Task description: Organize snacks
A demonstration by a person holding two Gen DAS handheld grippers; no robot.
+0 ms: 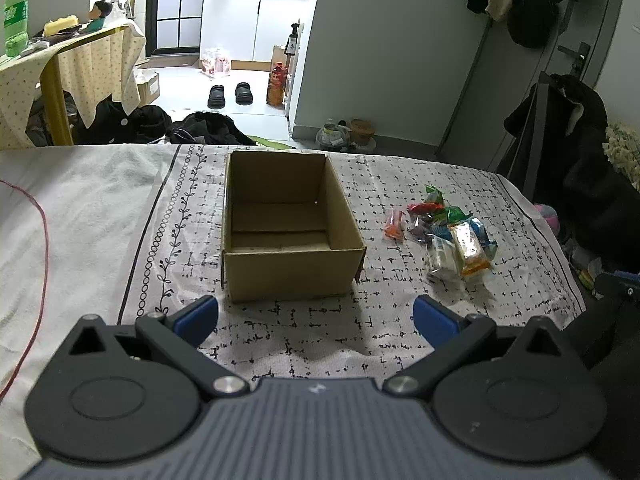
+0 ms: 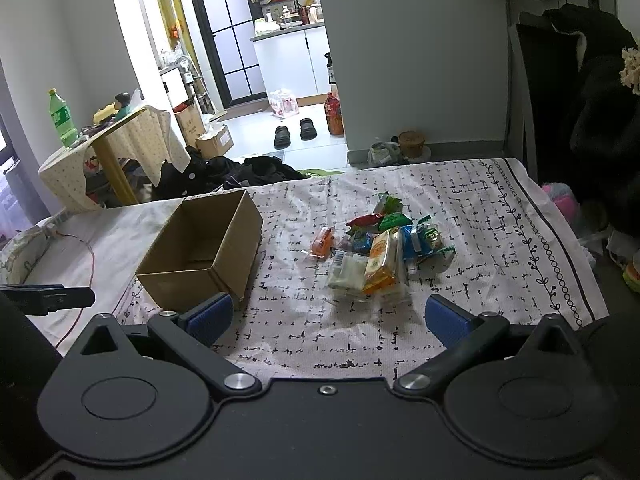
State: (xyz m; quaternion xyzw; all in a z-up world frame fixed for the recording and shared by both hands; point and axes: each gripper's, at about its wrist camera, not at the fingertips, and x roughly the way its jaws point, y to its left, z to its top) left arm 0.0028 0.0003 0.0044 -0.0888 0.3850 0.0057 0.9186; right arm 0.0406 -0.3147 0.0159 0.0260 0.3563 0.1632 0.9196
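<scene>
Cardboard box (image 1: 288, 224) floor bare (left view only); snack pile (image 2: 384, 252) beside; both jaws wide, empty.

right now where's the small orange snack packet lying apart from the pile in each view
Left wrist view: the small orange snack packet lies right of centre, between the cardboard box and the snack pile, just left of the pile.
Right wrist view: the packet lies near the centre, on the left edge of the pile, with the box farther left.
Shared landmark: the open, empty cardboard box on the patterned cloth.
</scene>
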